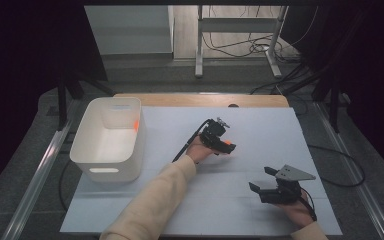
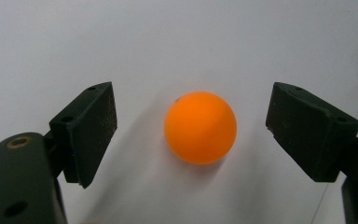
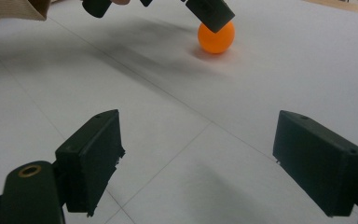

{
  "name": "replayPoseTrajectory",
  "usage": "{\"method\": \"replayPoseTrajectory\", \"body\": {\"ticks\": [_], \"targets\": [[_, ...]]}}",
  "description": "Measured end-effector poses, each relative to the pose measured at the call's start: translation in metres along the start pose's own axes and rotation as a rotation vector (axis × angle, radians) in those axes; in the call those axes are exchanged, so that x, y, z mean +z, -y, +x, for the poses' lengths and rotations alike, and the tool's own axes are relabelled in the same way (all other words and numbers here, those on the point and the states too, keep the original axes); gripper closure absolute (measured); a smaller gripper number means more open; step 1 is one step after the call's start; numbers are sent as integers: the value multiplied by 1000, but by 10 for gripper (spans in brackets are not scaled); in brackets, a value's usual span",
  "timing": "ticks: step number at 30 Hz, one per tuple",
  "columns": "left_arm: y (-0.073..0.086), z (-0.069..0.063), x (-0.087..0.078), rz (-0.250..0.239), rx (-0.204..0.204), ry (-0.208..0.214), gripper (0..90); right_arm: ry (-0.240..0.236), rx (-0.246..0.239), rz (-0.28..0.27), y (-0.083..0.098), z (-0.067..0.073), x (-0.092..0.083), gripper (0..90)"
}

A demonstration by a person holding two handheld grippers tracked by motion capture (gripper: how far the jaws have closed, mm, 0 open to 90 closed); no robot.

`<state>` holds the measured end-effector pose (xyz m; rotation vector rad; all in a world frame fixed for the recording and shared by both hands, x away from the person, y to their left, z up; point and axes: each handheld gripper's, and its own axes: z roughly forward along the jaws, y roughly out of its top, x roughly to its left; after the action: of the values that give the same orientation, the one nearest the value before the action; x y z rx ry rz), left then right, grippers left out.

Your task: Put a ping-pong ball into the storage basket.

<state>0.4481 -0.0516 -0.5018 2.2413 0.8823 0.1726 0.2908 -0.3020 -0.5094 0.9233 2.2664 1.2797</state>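
An orange ball lies on the white table sheet, between the two black jaws of my left gripper. There is a clear gap on each side of it, so the pads do not touch it and the gripper is open. From above, the left gripper hangs over the ball at the middle of the sheet. My right gripper rests low at the front right, open and empty. The right gripper view looks toward the ball, partly covered by a left-gripper jaw.
A white plastic bin stands at the left of the sheet, with an orange spot on its inner right wall. The wooden table edge runs along the back. Cables trail on the floor beyond.
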Motion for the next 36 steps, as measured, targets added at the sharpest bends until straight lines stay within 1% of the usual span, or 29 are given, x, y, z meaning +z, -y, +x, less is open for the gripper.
{"method": "replayPoseTrajectory", "body": {"ticks": [2, 7, 11, 13, 14, 15, 19, 27, 29, 30, 31, 33, 36], "targets": [[0, 0, 1, 3, 0, 4, 173, 0, 0, 0, 0, 0, 0, 160], [2, 3, 5, 16, -5, -4, 172, -1, 4, -5, 0, -1, 0, 160], [3, 6, 8, 20, -18, -3, 178, -2, 2, -2, 0, 0, 0, 160], [3, 7, 10, 15, -9, 1, 190, -3, 2, -2, 0, 0, 0, 160], [4, 7, 10, 11, -2, 11, 202, -2, 3, -4, 0, 0, 0, 160], [4, 7, 10, 11, -2, 11, 216, -2, 4, -7, 0, -1, 0, 160], [4, 7, 13, 11, 3, 33, 258, 0, 2, -2, 0, -1, 0, 160], [6, 7, 15, 25, 15, 42, 360, -1, 3, -5, 0, -1, 0, 160], [6, 7, 14, 23, 13, 51, 404, 1, 1, -1, 0, -1, 0, 160], [6, 6, 14, 20, 15, 50, 434, 1, 1, -5, 0, -1, 0, 160], [6, 6, 14, 18, 19, 46, 445, 2, 1, -6, 0, -1, 0, 160], [6, 6, 14, 17, 19, 53, 496, 3, 2, -9, 0, -1, -1, 160], [6, 5, 13, 19, 25, 50, 502, 3, 1, -9, 0, -1, -1, 160]]}}
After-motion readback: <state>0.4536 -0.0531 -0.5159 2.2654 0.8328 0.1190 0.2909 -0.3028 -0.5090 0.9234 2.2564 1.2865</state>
